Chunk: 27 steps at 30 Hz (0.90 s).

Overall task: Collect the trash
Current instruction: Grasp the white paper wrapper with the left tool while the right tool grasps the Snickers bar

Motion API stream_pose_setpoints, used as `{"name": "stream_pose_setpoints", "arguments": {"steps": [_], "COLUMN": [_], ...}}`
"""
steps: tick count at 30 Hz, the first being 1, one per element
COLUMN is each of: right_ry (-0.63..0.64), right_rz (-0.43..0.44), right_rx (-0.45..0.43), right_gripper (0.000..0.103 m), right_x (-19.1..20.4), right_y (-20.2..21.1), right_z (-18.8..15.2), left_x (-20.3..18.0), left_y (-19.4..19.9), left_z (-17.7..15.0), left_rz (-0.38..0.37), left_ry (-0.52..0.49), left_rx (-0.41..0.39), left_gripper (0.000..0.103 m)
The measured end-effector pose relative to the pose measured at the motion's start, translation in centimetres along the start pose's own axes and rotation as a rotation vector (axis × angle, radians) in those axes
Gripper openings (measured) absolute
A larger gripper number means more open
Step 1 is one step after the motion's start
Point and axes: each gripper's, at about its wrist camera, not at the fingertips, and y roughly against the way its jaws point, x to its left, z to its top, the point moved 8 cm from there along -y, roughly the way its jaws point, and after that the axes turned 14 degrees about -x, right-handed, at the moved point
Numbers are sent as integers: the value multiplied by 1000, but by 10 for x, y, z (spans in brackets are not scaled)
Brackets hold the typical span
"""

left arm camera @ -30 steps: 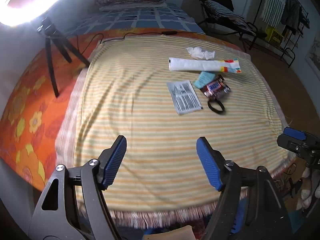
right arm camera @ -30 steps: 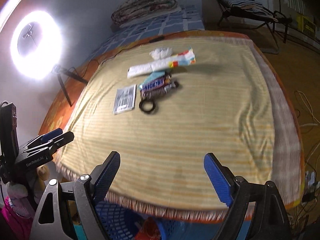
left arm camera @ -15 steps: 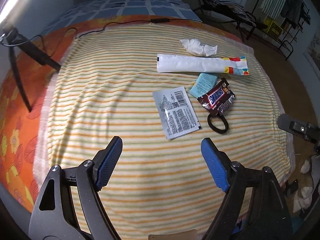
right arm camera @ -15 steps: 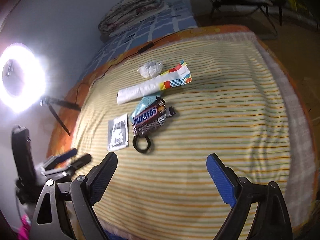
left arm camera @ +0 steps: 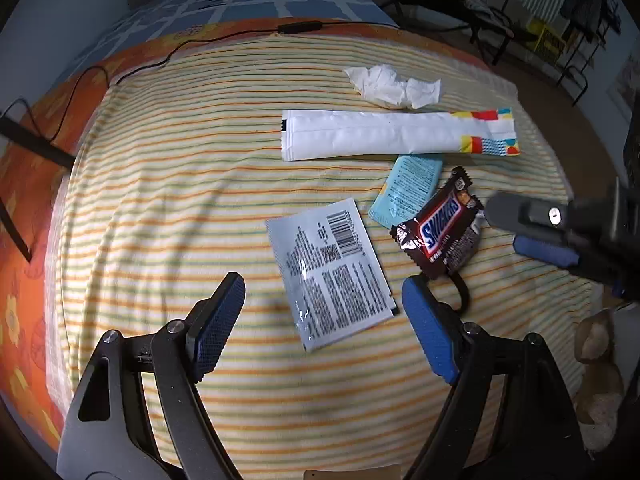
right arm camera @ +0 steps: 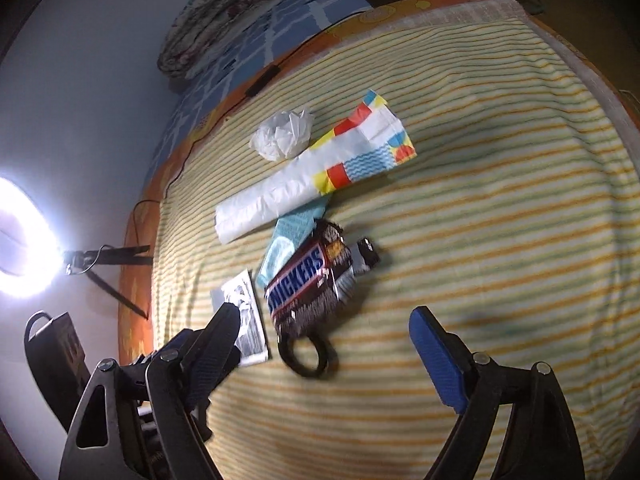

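Note:
Trash lies on a striped yellow blanket (left arm camera: pixel 168 184): a crumpled white tissue (left arm camera: pixel 394 86), a long white wrapper with coloured end (left arm camera: pixel 396 134), a light blue packet (left arm camera: pixel 408 192), a brown Snickers wrapper (left arm camera: pixel 440 230), a silver sachet with barcode (left arm camera: pixel 330 272) and a black ring (left arm camera: pixel 462 294). My left gripper (left arm camera: pixel 320 320) is open, just above the silver sachet. My right gripper (right arm camera: pixel 320 354) is open over the black ring (right arm camera: pixel 308 356) and near the Snickers wrapper (right arm camera: pixel 308 284); it also shows at the right of the left wrist view (left arm camera: pixel 552 236).
A black cable (left arm camera: pixel 192 40) runs along the blanket's far edge over an orange flowered sheet (left arm camera: pixel 24 184). A ring light on a tripod (right arm camera: pixel 24 236) stands to the left. A folded quilt (right arm camera: pixel 216 24) lies at the far end. Chairs and a rack (left arm camera: pixel 560 8) stand beyond.
Both grippers have moved forward and down over the blanket toward the trash pile. Both stay open and empty.

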Motion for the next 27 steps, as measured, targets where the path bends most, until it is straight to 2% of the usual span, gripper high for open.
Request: {"name": "stream_pose_setpoints", "arguments": {"steps": [5,8,10,12,14,17,20,22,24,25,27], "right_ry": [22,51,78,103,132,196,274,283,261,256,256], "right_rz": [-54,-93,-127,-158,-187,-223,-261,-261,-250,-254,-261], "right_rx": [-8,-1,22,45,60,50,50,51,52,50,47], "right_gripper": [85,84,77,74,73,69,50,35,31,27,25], "right_x": [9,13,14,14,13,17,16,11,2,-1,-10], "right_y": [-16,-23,-28,-34,-40,-42,-40,-39,-36,-34,-30], "right_z": [12,16,14,10,5,5,6,9,12,13,16], "left_x": [4,14,23,33,43,52,52,48,39,34,21], "left_y": [-12,-16,-15,-12,-10,-9,-6,-4,-4,-5,-6], "left_z": [-1,-3,-3,-3,-3,-3,-2,0,1,2,5], "left_rz": [59,85,86,99,105,87,51,38,15,2,-12], "left_ry": [-30,-23,-5,4,14,36,44,46,51,54,44], "left_rx": [9,7,-7,-20,-18,-12,-9,-6,1,3,8], "left_gripper": [83,77,74,64,58,58,58,59,72,75,75]}}
